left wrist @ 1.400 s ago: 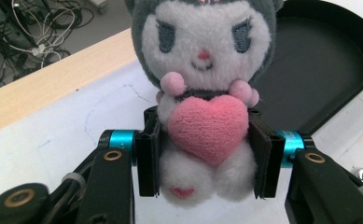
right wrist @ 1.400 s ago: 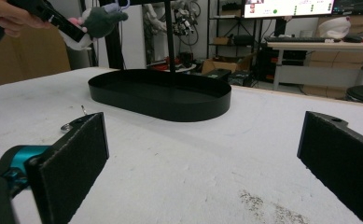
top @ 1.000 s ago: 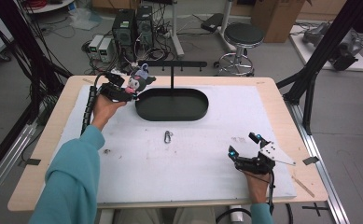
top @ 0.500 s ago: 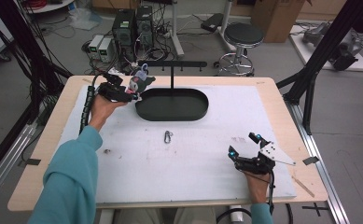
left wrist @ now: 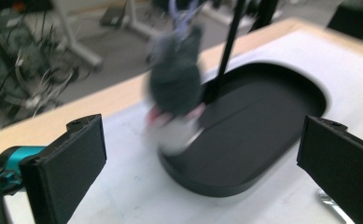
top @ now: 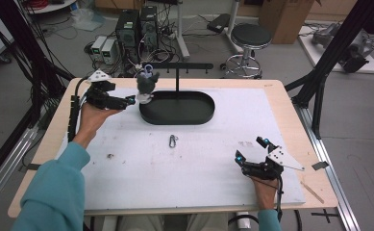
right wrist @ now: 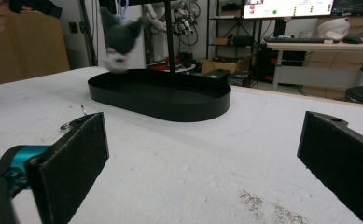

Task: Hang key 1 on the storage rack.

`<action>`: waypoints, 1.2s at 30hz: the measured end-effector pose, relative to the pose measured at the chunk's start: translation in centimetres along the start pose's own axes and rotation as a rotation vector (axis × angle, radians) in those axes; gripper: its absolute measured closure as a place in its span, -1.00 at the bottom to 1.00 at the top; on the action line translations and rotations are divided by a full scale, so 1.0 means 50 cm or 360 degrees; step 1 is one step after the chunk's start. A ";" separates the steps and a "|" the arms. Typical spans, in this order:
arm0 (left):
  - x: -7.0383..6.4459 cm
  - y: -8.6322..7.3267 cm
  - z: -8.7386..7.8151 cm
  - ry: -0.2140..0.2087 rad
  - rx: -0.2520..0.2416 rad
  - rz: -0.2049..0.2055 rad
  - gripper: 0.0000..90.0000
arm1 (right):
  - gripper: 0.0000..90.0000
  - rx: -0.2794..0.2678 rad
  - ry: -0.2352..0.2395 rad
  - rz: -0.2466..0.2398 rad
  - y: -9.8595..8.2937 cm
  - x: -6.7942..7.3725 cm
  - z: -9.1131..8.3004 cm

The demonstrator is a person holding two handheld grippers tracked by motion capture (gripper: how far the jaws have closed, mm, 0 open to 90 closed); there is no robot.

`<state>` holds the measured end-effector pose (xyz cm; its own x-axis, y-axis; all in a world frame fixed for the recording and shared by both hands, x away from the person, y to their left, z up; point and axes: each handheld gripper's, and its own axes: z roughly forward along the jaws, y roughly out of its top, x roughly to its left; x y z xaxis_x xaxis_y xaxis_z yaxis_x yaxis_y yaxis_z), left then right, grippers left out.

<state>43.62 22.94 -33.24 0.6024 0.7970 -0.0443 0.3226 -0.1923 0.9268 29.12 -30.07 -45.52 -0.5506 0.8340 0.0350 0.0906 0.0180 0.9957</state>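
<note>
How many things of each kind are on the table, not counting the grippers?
Black stand with oval tray: 1
Grey plush toy hanging from the stand: 1
Metal clip: 1
Total: 3

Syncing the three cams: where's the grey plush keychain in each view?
High view: grey plush keychain hangs at the stand's left end, above the black oval tray.
Left gripper view: blurred, upper centre.
Right gripper view: upper left.
Shared landmark: that tray.
</note>
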 end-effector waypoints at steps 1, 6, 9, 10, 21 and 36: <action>-0.001 -0.004 -0.013 -0.0020 -0.0049 0.0004 -0.96 | -0.97 -0.0002 0.0003 -0.0002 0.000 0.000 0.000; -0.008 -0.021 -0.073 -0.0062 -0.0191 -0.0012 -0.96 | -0.97 -0.0005 -0.0003 -0.0002 0.000 0.000 0.000; -0.012 -0.035 -0.104 -0.0068 -0.0255 0.0022 -0.96 | -0.97 -0.0002 -0.0003 0.0000 0.000 0.000 0.000; -0.013 -0.040 -0.112 -0.0075 -0.0273 0.0031 -0.96 | -0.97 0.0001 -0.0003 0.0002 0.000 0.000 0.000; -0.042 -0.113 -0.180 -0.0091 -0.0409 0.0129 -0.96 | -0.97 -0.0003 -0.0005 -0.0003 0.000 0.000 0.000; -0.078 -0.169 -0.223 -0.0115 -0.0498 0.0228 -0.96 | -0.97 -0.0005 -0.0005 -0.0004 0.000 0.000 0.000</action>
<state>30.41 27.85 -36.76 0.6790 0.7299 0.0783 -0.0016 -0.1051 0.9945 29.11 -30.07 -45.52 -0.5483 0.8357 0.0320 0.0865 0.0186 0.9961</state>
